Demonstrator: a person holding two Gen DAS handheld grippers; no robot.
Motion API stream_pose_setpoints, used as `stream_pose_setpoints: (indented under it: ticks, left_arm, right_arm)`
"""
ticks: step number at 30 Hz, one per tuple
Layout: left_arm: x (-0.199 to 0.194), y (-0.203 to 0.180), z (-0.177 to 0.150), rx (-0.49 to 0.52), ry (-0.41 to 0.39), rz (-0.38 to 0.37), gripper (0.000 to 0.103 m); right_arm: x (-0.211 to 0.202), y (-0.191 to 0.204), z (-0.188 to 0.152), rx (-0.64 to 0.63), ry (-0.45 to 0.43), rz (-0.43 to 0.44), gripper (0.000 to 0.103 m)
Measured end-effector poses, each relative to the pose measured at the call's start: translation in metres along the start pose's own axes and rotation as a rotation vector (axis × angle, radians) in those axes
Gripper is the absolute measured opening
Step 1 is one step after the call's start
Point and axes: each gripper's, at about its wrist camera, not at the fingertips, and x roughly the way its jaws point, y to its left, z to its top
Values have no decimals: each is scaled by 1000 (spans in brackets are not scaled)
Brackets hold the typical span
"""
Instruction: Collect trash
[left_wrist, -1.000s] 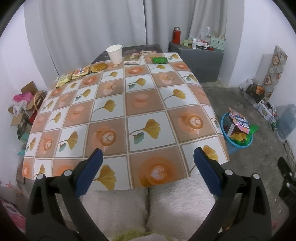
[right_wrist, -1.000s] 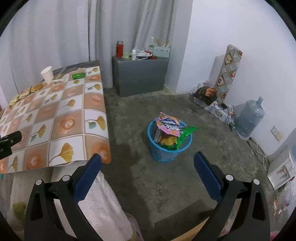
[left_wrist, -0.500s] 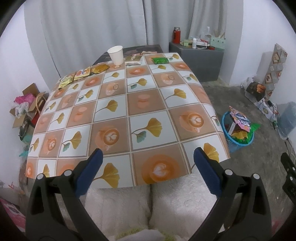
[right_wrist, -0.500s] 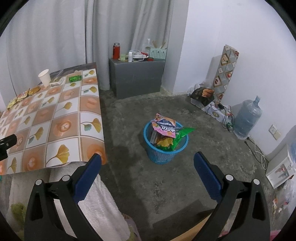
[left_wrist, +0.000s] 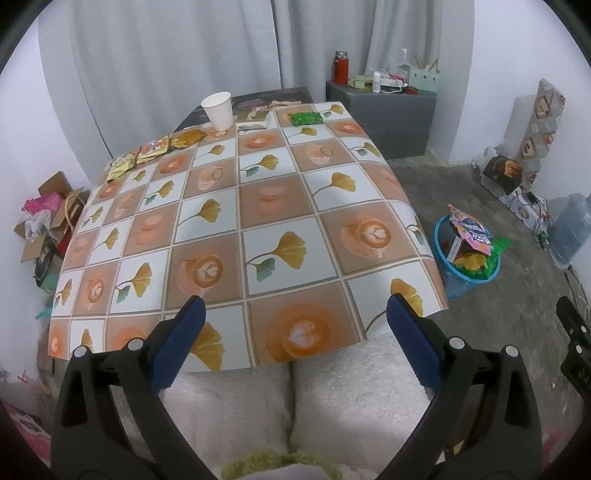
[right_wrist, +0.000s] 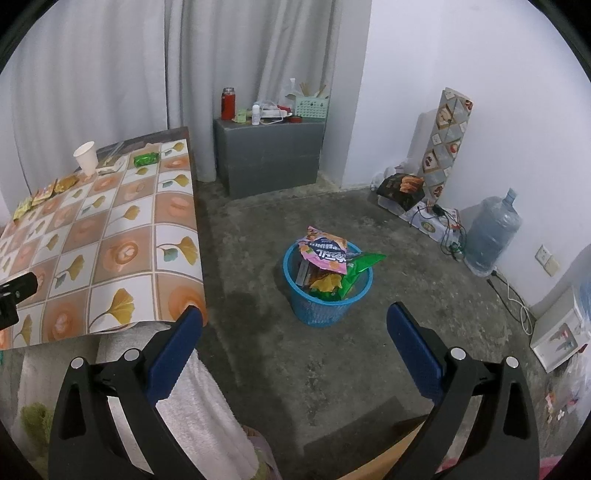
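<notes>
A table (left_wrist: 277, 206) with a leaf-patterned cloth carries trash at its far end: a white paper cup (left_wrist: 218, 110), a green wrapper (left_wrist: 306, 118), a flat wrapper (left_wrist: 255, 122) beside the cup, and several yellow snack packets (left_wrist: 155, 149) along the far left edge. A blue basket (right_wrist: 327, 295) on the floor right of the table is full of wrappers; it also shows in the left wrist view (left_wrist: 467, 266). My left gripper (left_wrist: 295, 314) is open and empty over the table's near edge. My right gripper (right_wrist: 295, 321) is open and empty above the floor near the basket.
A grey cabinet (right_wrist: 269, 155) with a red flask and clutter stands behind the table. A water jug (right_wrist: 493, 236), boxes and cables line the right wall. Cardboard boxes (left_wrist: 48, 221) sit left of the table. White fluffy cushions (left_wrist: 332, 387) lie under my grippers.
Both grippers have pulled back and risen slightly, so the table and basket look a little farther away. Both stay open and empty.
</notes>
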Motion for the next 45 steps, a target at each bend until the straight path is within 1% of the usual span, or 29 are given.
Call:
stream_pose_setpoints:
  ticks: [45]
  left_arm:
    - [-4, -3, 3, 4, -13, -5, 94]
  right_arm:
    - [-3, 5, -4, 3, -5, -4, 97]
